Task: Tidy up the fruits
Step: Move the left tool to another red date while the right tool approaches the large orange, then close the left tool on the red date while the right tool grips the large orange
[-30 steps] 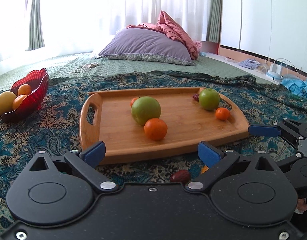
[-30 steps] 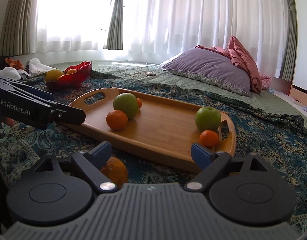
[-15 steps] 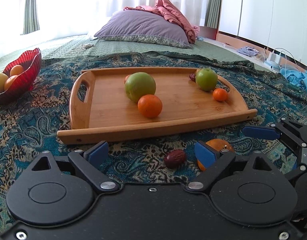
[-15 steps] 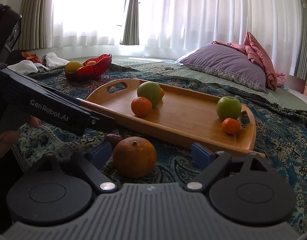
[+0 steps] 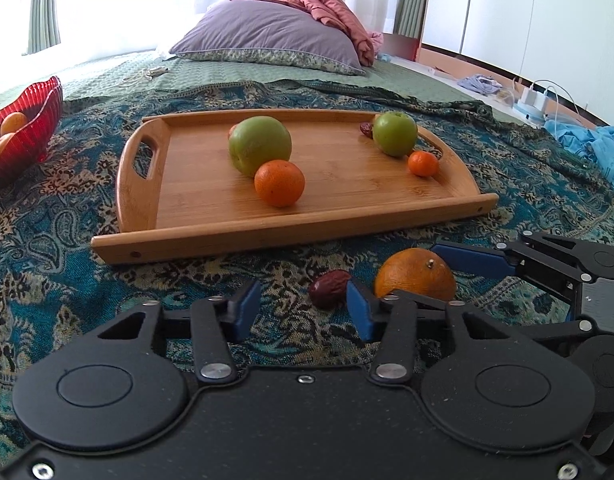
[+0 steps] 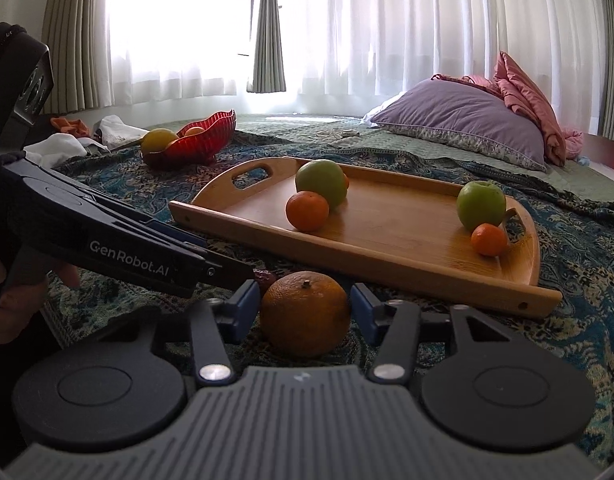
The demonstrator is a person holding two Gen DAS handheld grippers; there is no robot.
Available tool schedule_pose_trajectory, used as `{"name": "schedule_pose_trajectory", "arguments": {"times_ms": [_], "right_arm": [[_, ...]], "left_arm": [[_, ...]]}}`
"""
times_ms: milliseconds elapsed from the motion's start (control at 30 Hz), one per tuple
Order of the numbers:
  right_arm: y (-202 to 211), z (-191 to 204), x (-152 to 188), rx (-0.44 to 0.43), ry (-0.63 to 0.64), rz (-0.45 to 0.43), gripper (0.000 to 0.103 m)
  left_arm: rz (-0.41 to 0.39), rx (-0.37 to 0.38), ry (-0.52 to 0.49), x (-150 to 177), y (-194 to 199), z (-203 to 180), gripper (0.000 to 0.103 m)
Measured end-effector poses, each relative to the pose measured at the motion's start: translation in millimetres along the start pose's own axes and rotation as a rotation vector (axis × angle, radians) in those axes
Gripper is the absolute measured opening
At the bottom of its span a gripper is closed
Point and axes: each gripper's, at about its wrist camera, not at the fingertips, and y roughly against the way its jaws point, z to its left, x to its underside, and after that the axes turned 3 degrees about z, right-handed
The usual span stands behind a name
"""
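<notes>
A large orange (image 6: 305, 312) lies on the patterned blanket between the fingers of my right gripper (image 6: 301, 308); the jaws stand around it with small gaps, not clamped. It also shows in the left wrist view (image 5: 415, 276). A dark red date (image 5: 329, 288) lies beside it, just ahead of my open, empty left gripper (image 5: 303, 306). The wooden tray (image 5: 211, 200) holds two green apples (image 5: 260, 145) (image 5: 395, 133), an orange (image 5: 279, 183) and a small mandarin (image 5: 423, 163).
A red glass bowl (image 6: 195, 144) with yellow and orange fruit stands at the far left. A purple pillow (image 6: 463, 120) and pink cloth lie at the back. Blue clothes (image 5: 599, 148) and chargers lie to the right. The left gripper body (image 6: 107, 248) crosses the right wrist view.
Both grippers have moved down and back toward the blanket in front of the tray. The right gripper's fingers now flank the large orange; the left gripper's fingers have narrowed near the date.
</notes>
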Motion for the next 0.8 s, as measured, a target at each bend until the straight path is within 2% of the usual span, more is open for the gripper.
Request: {"name": "schedule_pose_trajectory", "arguments": {"times_ms": [133, 233, 600, 800], "right_arm": [[-2.2, 2.0, -0.4, 0.004, 0.012, -0.001, 0.055], [-3.9, 1.2, -0.4, 0.002, 0.008, -0.003, 0.055], [-16.7, 5.7, 5.6, 0.023, 0.032, 0.026, 0.056], [-6.3, 6.0, 10.5, 0.051, 0.004, -0.019, 0.054]], "left_arm": [[-0.001, 0.026, -0.01, -1.3, -2.3, -3.4, 0.036], [0.005, 0.038, -0.013, -3.0, -5.6, -6.2, 0.027], [0.039, 0.051, 0.012, -3.3, -16.2, -5.7, 0.026], [0.035, 0.058, 0.012, -5.6, -18.1, -6.4, 0.026]]}}
